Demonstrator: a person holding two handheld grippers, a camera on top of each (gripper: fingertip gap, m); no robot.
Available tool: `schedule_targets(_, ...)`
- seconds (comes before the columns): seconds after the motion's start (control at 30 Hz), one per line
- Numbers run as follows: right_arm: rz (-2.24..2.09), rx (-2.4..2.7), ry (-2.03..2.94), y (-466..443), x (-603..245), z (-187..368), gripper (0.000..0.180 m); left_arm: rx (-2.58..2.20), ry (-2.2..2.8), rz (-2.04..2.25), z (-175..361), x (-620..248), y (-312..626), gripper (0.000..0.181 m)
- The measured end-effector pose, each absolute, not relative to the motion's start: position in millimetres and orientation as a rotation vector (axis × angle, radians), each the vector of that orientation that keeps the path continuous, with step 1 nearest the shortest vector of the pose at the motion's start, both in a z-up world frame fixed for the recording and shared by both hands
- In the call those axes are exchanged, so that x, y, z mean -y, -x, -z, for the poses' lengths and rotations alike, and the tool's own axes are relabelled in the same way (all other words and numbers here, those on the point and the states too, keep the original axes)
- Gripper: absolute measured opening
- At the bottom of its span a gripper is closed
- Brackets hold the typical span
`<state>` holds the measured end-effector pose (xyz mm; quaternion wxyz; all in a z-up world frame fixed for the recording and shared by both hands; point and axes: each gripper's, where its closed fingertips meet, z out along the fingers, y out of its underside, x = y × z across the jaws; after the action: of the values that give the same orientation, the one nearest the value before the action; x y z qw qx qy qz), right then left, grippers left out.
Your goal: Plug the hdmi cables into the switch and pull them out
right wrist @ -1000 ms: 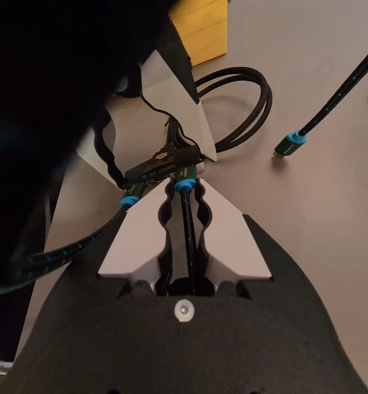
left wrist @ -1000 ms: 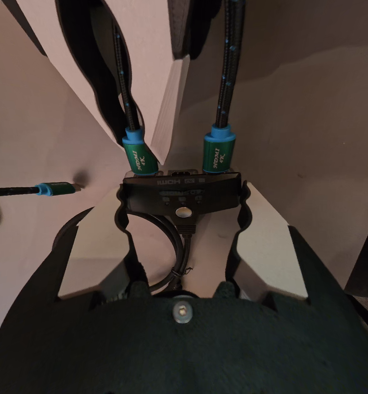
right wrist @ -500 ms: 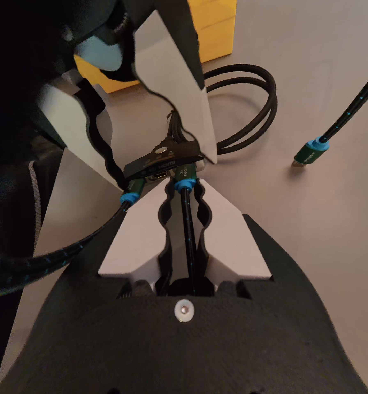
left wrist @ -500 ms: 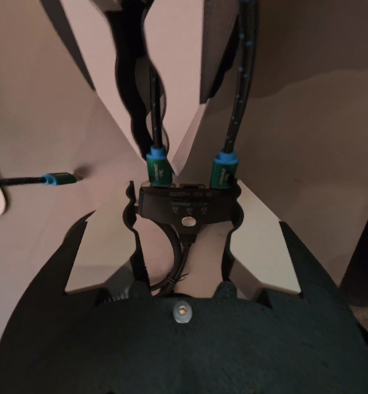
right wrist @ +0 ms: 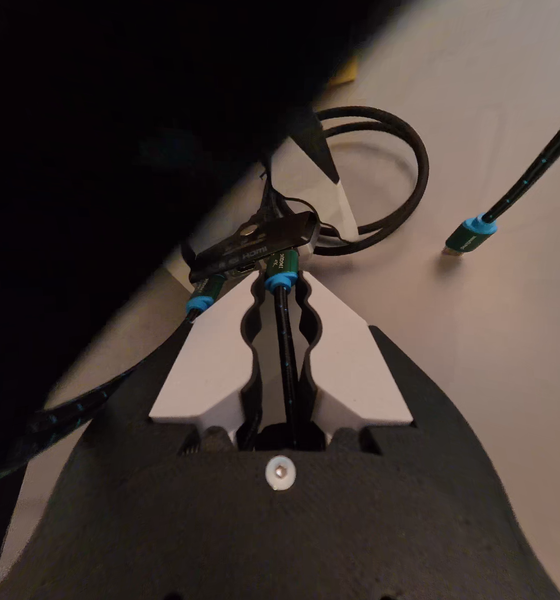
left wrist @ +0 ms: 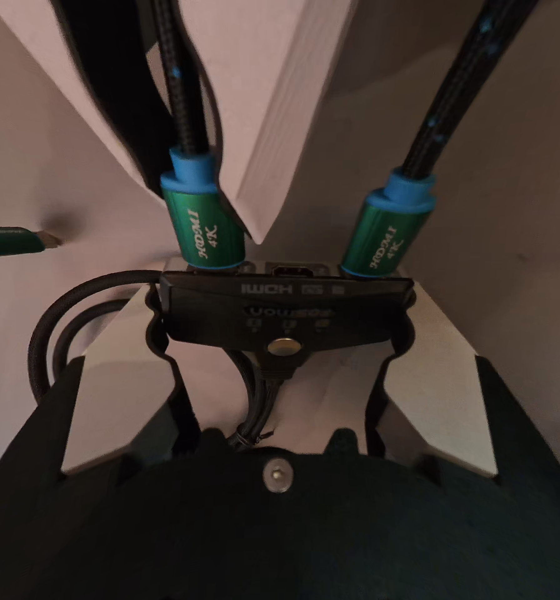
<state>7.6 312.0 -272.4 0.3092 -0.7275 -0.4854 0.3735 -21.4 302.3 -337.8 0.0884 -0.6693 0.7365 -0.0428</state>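
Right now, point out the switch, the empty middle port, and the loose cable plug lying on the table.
switch [left wrist: 285,311], left wrist view, black top face.
empty middle port [left wrist: 292,270], left wrist view, its opening.
loose cable plug [right wrist: 463,240], right wrist view, green shell.

Both grippers match: black textured body [right wrist: 272,519], silver screw [right wrist: 280,471], white wedge fingers [right wrist: 213,350] with wavy black pads [left wrist: 157,328].
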Motion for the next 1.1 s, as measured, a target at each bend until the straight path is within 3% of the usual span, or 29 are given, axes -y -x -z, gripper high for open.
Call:
schedule_targets(0.8,-0.848,1.303,1.827,-4.2,-322.2,266.3,0.016,-2.079,1.976,0.139,329.1,-314.2,18.2,0.133)
schedule_targets(1.1,-0.613,1.226,1.719,-14.2,-349.7,252.7,0.052,-1.982,2.032,0.184,324.7,-322.6,22.1,0.133)
